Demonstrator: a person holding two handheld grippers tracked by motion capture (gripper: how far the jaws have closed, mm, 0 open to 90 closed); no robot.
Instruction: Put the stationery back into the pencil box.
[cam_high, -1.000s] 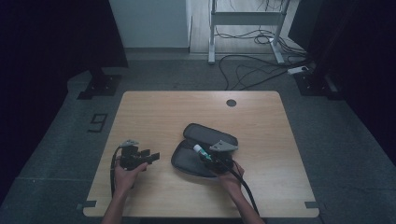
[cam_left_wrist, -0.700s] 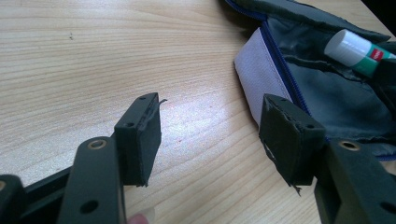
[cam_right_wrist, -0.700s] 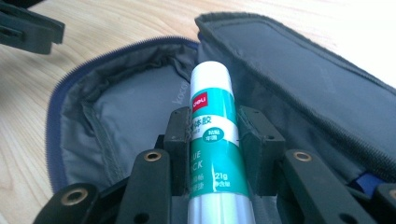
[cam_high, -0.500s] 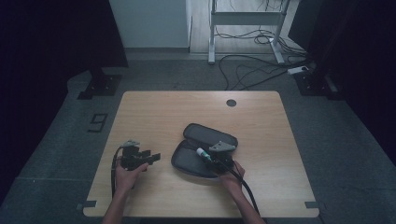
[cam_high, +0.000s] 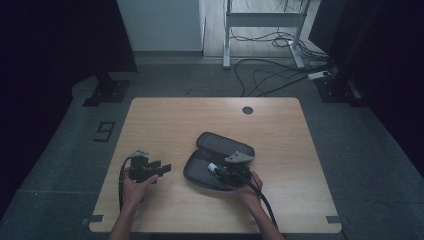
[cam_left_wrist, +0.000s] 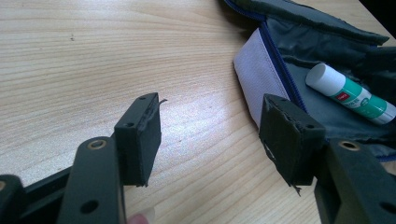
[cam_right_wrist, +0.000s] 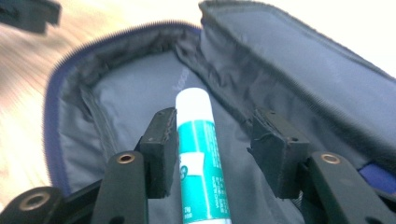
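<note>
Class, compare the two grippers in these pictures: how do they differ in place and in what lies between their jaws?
The left gripper rests over bare wood beside the pencil case; the right gripper reaches into the case. The left gripper has nothing between its jaws; the right gripper's, just opened, flank a glue stick. Both are black and open.

A lab or office: wooden table (cam_high: 175, 120) on grey carpet (cam_high: 360, 165), loose floor cables (cam_high: 270, 75).

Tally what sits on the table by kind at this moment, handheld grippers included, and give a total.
Pencil cases, open, grey with blue zip: 1, the pencil case
Glue sticks, green and white, lying inside the case: 1, the glue stick
Handheld grippers: 2, the left gripper with open jaws and the right gripper, whose jaws have just been opening around the stick
Total: 4
</note>
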